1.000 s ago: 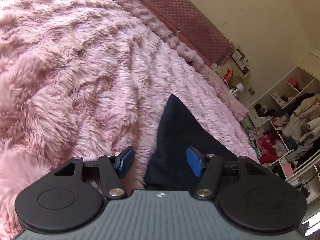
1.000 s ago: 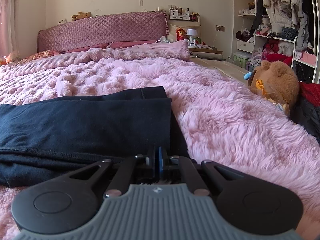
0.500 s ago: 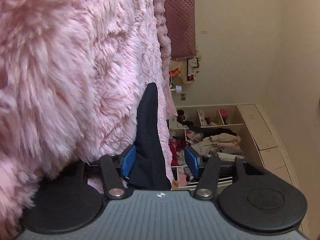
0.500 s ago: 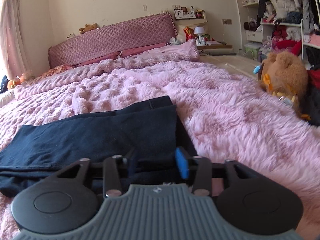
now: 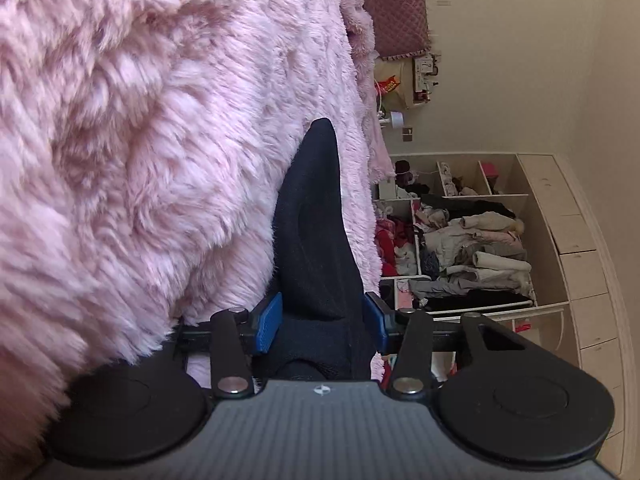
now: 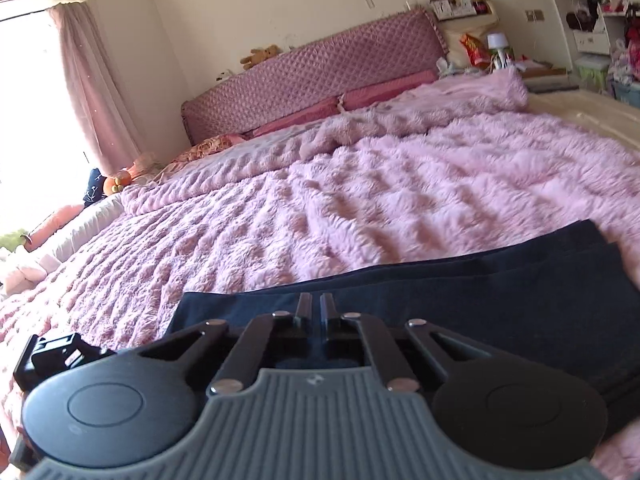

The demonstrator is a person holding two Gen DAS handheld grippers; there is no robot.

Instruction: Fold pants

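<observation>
Dark navy pants [image 6: 460, 312] lie folded lengthwise on a fluffy pink blanket [image 6: 360, 208]. My right gripper [image 6: 316, 308] hovers low over their near edge, toward the left end. Its fingers are shut and I see no cloth lifted between them. In the left wrist view the camera is rolled, so the bed stands like a wall on the left. There one end of the pants [image 5: 316, 240] runs between the blue pads [image 5: 269, 322] of my left gripper [image 5: 322, 322]. Its jaws are closing. The cloth fills the gap, but I see no squeeze.
A quilted pink headboard [image 6: 320, 76] and pillows stand at the far end. A nightstand [image 6: 480, 52] with small items and open shelves stuffed with clothes [image 5: 472, 248] are beyond the bed's right side. A curtained window [image 6: 48, 100] is at the left.
The left gripper rolled, sank toward the blanket and narrowed its jaws around the pants' end. The right gripper opened, shut again, and moved left along the pants while rising.
</observation>
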